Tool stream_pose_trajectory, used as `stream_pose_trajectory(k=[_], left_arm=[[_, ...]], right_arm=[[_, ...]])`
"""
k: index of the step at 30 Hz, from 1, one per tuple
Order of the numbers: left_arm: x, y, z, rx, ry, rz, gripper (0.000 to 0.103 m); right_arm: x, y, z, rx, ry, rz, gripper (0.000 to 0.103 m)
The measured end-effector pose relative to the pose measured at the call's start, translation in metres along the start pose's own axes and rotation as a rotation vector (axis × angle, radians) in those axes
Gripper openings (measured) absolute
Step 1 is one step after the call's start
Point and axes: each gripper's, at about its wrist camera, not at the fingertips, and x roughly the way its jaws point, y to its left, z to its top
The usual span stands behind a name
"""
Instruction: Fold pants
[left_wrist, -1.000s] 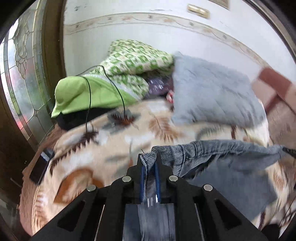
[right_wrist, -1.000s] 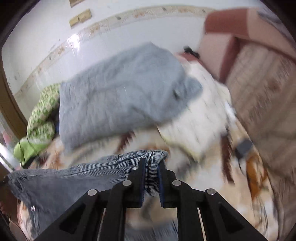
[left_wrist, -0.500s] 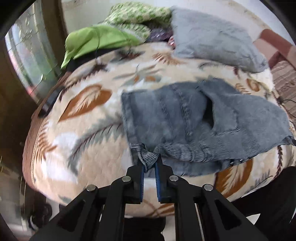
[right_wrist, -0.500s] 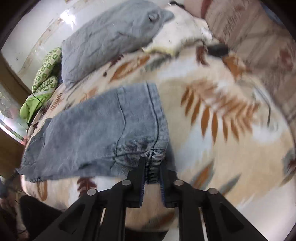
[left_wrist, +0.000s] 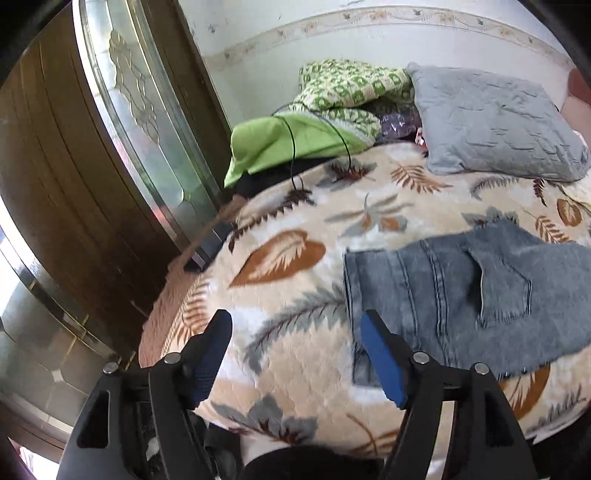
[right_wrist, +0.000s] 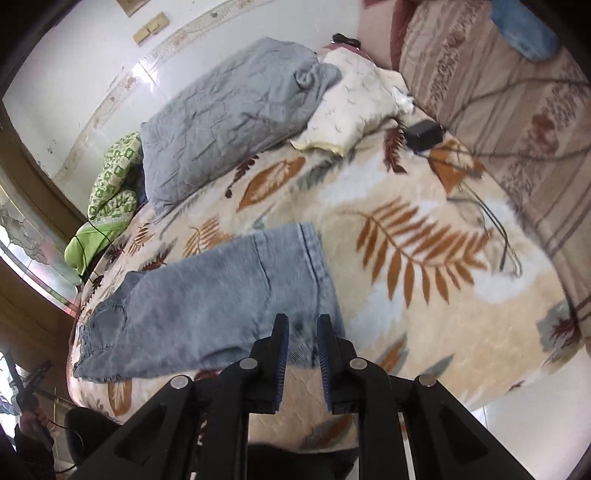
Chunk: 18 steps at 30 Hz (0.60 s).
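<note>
As left gripper (left_wrist: 295, 321) just opened (nothing between jaws), pants (left_wrist: 461, 295) lie flat.

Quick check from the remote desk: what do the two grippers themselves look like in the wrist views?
Both are alike: the left gripper and right gripper have matte black angular linkage arms with silver round pivot pins, and fingers lined with ribbed blue pads. No cables, markings or sleeves show on them.

Bed (right_wrist: 424, 295) under a cream leaf-print blanket (left_wrist: 295, 258), grey pillow (left_wrist: 491, 125) and green patterned quilt (left_wrist: 351, 85) up against a white wall (left_wrist: 295, 55) with floral border. Dark wood door (left_wrist: 74, 203) with leaded glass (left_wrist: 140, 110), daylight coming through.
</note>
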Motion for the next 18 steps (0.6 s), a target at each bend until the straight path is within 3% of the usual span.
stream_pose_trajectory(k=[7,18], left_arm=[[0.014,-0.023,0.018,0.006,0.002,0.000,0.075],[0.044,-0.072,0.030,0.039,0.043,-0.014,0.075]], right_arm=[[0.019,0.037,0.023,-0.042,0.007,-0.005,0.017],[0.048,0.035,0.044,-0.046,0.038,-0.021,0.017]])
